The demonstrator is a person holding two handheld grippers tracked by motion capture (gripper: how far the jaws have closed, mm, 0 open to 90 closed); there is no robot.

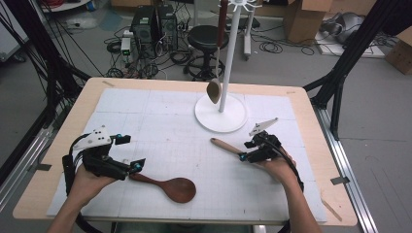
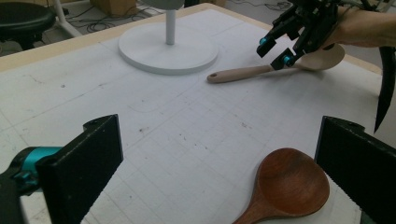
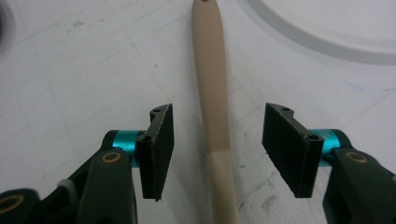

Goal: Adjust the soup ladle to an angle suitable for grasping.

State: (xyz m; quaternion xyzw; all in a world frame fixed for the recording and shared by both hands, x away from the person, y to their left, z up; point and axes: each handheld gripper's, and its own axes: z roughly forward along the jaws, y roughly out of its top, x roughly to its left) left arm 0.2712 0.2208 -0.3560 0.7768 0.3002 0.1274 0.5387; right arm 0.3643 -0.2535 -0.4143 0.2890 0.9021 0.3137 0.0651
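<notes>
Apparently one spoon [image 1: 214, 90] already hung on white stand [image 1: 229, 58]. Right tongs [image 3: 217, 149] spread astride pale spoon [image 3: 212, 93] handle on worktop [image 1: 301, 104], not yet pinched. Left tongs [image 2: 219, 172] spread, dark spoon [image 2: 287, 186] lying beside, untouched.

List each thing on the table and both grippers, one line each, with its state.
Left gripper: open, at the dark spoon's handle.
Right gripper: open, jaws either side of the pale spoon's handle, not touching.
Dark wooden spoon: lying flat, bowl up.
Pale wooden spoon: lying flat.
White stand: upright.
Hanging spoon: hung from the stand.
</notes>
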